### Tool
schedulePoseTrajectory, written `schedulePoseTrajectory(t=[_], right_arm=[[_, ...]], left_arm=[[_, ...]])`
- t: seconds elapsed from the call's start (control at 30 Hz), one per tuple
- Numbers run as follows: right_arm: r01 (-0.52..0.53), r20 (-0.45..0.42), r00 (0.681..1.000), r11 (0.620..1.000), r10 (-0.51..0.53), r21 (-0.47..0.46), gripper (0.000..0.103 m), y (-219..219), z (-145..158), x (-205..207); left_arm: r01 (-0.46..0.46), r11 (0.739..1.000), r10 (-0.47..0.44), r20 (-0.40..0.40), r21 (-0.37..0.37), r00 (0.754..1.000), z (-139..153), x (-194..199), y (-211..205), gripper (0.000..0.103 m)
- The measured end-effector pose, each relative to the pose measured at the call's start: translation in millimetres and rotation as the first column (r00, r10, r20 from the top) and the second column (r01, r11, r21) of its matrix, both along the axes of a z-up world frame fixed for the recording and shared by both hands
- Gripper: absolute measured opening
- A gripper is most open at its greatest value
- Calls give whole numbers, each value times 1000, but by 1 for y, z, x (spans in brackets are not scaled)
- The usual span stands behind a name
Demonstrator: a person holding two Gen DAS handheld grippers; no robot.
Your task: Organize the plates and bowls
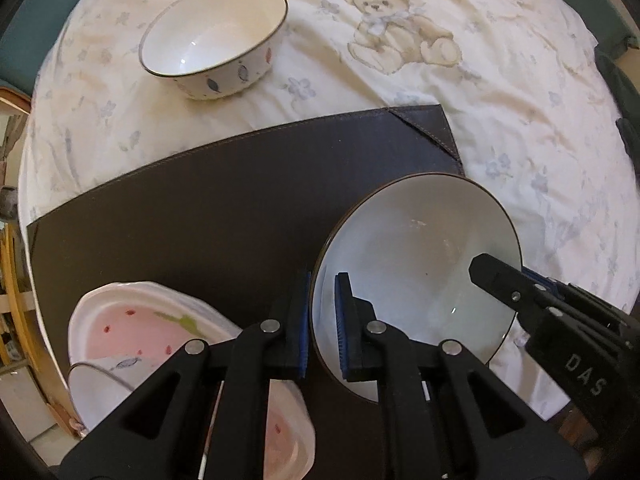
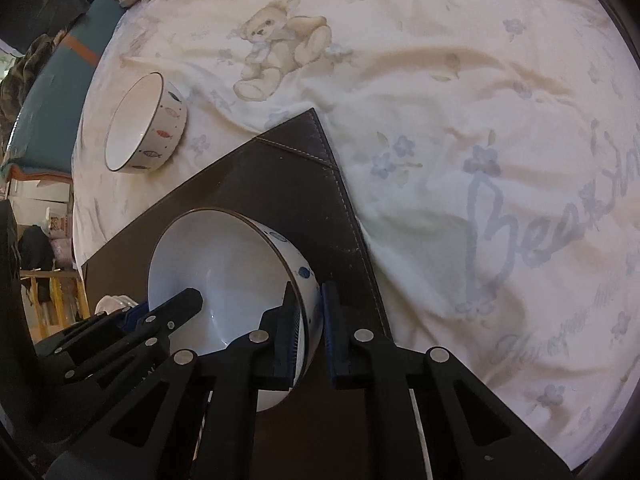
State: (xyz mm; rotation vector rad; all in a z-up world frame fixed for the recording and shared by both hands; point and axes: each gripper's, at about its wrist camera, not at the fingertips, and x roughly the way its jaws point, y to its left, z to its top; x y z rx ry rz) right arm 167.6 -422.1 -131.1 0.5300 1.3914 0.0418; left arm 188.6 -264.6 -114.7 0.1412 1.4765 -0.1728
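A white bowl (image 1: 416, 256) with a dark rim and blue dots is held over the dark brown mat (image 1: 224, 200). My left gripper (image 1: 322, 324) is shut on its left rim. My right gripper (image 2: 312, 328) is shut on the opposite rim of the same bowl (image 2: 224, 264); its finger shows in the left wrist view (image 1: 504, 280). A second white bowl (image 1: 216, 36) with fish print stands upright on the tablecloth beyond the mat, also in the right wrist view (image 2: 144, 124). A pink strawberry plate (image 1: 140, 332) with another bowl (image 1: 96, 396) on it lies at the mat's near left.
The round table carries a cream teddy-bear cloth (image 1: 400, 28). The mat's corner (image 2: 316, 140) lies near the middle. Teal chairs (image 2: 60, 92) stand around the table edge. Wooden furniture (image 1: 16, 280) is at the left.
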Motion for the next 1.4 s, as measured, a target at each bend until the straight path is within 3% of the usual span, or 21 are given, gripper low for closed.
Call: schedulePoseTrajectory(t=[0.47, 0.9, 1.23, 1.4], right_arm=[[-58, 133, 990, 998, 54, 23, 13, 21, 71, -22], [-242, 195, 954, 969, 227, 55, 13, 108, 103, -32], [-343, 239, 918, 936, 316, 80, 12, 167, 107, -42], [-343, 196, 926, 936, 324, 75, 12, 177, 92, -45]], left_arm=[[-12, 1000, 13, 86, -14, 996, 61, -15, 37, 9], [-98, 995, 102, 134, -35, 986, 98, -55, 136, 9], [-150, 988, 154, 136, -37, 979, 88, -67, 186, 9], [-154, 987, 157, 108, -35, 982, 71, -69, 188, 9]])
